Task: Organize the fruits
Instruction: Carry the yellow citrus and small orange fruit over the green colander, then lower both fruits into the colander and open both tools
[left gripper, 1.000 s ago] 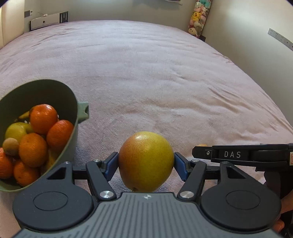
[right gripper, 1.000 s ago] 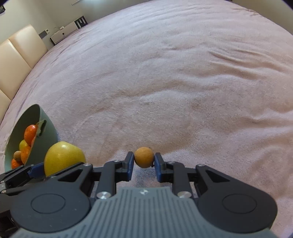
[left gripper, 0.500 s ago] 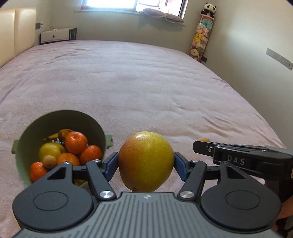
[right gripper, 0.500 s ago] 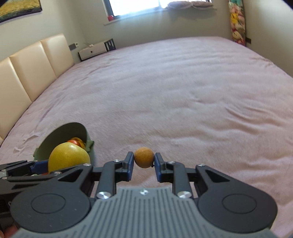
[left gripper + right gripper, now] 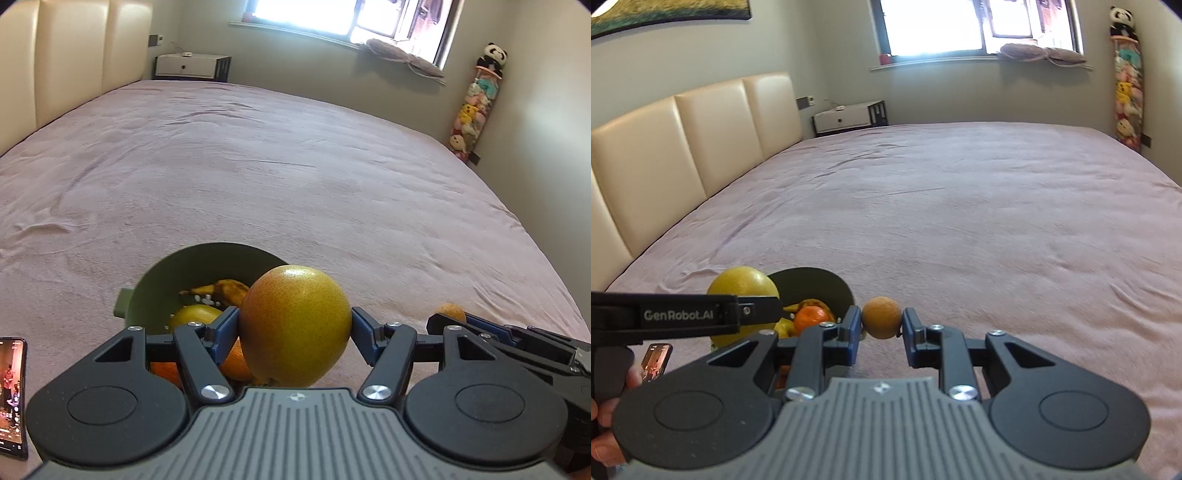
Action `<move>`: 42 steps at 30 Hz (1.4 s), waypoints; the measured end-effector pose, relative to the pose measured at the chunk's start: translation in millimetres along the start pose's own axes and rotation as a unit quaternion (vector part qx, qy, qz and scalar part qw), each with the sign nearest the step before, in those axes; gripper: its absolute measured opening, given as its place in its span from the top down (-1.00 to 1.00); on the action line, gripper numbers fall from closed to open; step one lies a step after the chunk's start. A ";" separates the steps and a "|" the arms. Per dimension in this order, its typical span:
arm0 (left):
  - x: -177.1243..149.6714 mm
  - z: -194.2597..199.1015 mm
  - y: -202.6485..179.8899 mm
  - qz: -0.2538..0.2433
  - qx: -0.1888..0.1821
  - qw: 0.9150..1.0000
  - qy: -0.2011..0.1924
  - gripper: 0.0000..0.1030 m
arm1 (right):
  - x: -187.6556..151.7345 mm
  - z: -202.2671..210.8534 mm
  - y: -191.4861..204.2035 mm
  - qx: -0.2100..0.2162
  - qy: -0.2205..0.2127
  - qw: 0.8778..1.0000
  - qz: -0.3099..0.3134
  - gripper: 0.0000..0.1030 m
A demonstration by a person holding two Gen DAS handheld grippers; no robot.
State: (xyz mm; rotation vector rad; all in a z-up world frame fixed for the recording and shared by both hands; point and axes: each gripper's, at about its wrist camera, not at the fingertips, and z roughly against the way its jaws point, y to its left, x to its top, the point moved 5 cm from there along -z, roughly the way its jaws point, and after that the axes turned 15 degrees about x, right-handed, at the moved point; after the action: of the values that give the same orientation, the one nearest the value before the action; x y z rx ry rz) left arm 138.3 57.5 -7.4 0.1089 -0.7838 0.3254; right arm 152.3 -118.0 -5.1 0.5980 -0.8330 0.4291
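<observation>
Left wrist view: the left gripper (image 5: 295, 326) stands wide, its blue pads pressed on either side of a large round yellow-green pear with a reddish blush (image 5: 295, 325).
Bowl: a green plastic bowl with a side handle (image 5: 207, 262) sits on the mauve bedspread (image 5: 295, 166) just beyond the pear, holding a browning banana (image 5: 225, 287) and a yellow fruit (image 5: 194, 314).
Likely reason: the pear seems held above the rim, ready to be lowered in.
Near left: a lit phone (image 5: 13, 395) lies on the bedspread.

Right wrist view: the right gripper (image 5: 881, 323) is closed narrowly on a small round tan-orange fruit (image 5: 881, 317).
Placement: the bowl lies just left of it, an orange mandarin (image 5: 812, 317) showing inside; the pear hangs at its near left edge.
Judgement: both fruits appear bound for the bowl.
</observation>
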 end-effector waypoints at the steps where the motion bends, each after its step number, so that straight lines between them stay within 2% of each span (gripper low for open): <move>1: 1.8 -2.6 4.3 0.003 0.004 1.000 0.001 -0.44 | 0.5 -4.7 1.3 0.003 0.002 1.000 0.004 0.60; 9: 9.0 -27.2 34.7 0.022 0.039 0.999 0.011 -0.44 | -1.4 -43.7 7.0 0.026 0.021 0.999 0.013 0.60; 16: 10.7 -49.4 43.6 0.027 0.041 0.999 0.017 -0.44 | 1.8 -75.1 18.7 0.053 0.031 0.997 0.040 0.60; 30: 15.0 -79.5 47.5 0.028 0.065 0.997 0.030 -0.44 | 14.8 -117.8 11.1 0.055 0.059 0.995 0.055 0.60; 33: 16.8 -87.5 48.5 0.039 0.059 0.997 0.041 -0.44 | 16.6 -127.3 10.0 0.061 0.066 0.994 0.061 0.60; 37: 18.9 -96.9 50.4 0.070 0.030 0.996 0.056 -0.44 | 17.1 -135.0 9.0 0.061 0.074 0.992 0.078 0.60; 42: 16.9 -110.6 48.5 0.058 0.047 0.995 0.064 -0.44 | 18.6 -139.6 5.1 0.067 0.075 0.992 0.079 0.60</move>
State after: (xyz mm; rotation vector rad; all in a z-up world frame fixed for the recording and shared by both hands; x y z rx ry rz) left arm 208.2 131.4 -74.7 0.1306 -0.6492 0.4756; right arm 238.4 -22.1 -62.3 0.6179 -0.7135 0.6710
